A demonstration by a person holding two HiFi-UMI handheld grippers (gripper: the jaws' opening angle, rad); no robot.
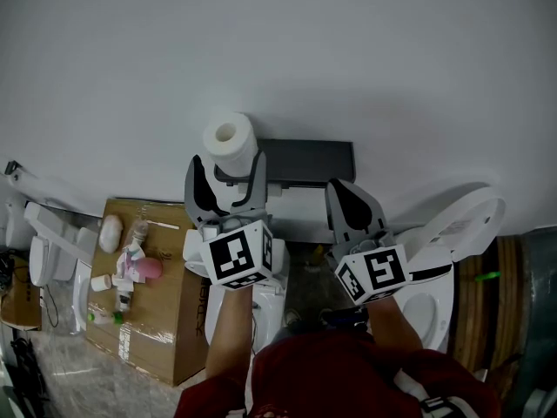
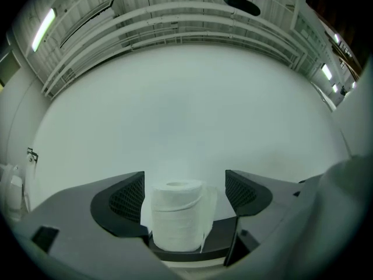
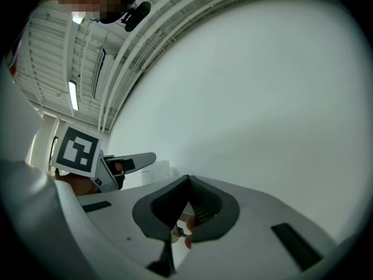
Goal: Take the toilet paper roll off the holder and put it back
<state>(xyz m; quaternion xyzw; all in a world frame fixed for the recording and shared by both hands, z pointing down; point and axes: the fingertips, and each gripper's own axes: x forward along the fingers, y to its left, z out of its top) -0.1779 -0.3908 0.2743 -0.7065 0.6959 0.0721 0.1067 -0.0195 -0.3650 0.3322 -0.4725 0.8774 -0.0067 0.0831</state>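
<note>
White toilet paper roll point(image 2: 176, 214) stands upright between the tips of the left gripper point(image 1: 228, 168), whose jaws clasp it from either side. Its hole faces up and a loose tail hangs on its right. Just right of that gripper, the black holder point(image 1: 309, 164) sits on the wall. The right gripper point(image 3: 187, 179) hovers near the holder, jaws pressed together and empty.

Soft, even light fills my head view, and the white wall point(image 1: 348, 59) reads flat and grey. Both gripper views bend hard toward dark rounded corners. Ceiling strip lights point(image 2: 45, 29) glow bright, and the toilet paper roll point(image 2: 176, 214) looks hazy against the pale wall.
</note>
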